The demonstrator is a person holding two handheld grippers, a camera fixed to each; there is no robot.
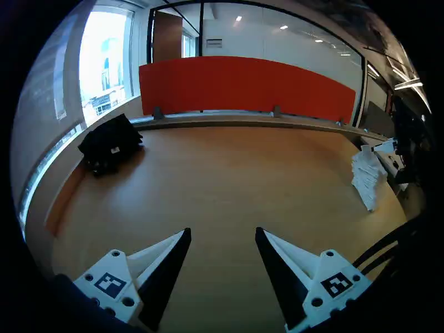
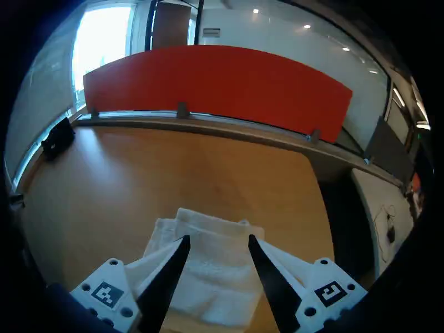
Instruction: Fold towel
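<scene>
Looking along the left tongs [image 1: 222, 233], they are seen spread apart with nothing between them, held above bare wood of the desk [image 1: 222, 177]. A black bag [image 1: 110, 144] lies far ahead to their left. A white stack [image 1: 367, 175] sits far ahead to their right; whether it is cloth or paper cannot be told. A red screen [image 1: 244, 86] closes the desk's far edge.

In the right gripper view, the right tongs [image 2: 218, 238] are likewise spread and grip nothing. The towel [image 2: 216, 269] lies on the desk directly under and between their tips. It is white and nubbly, and seems doubled over, with one layer's edge showing just ahead of the tips.

The towel is judged light, soft and limp: it will sag and drape when lifted, and nothing in it can break. Its rough pile should be held without slipping. A corner or edge is best pinched with all layers taken together, so that no layer is left dragging. The near corners are hidden by the tongs.
</scene>
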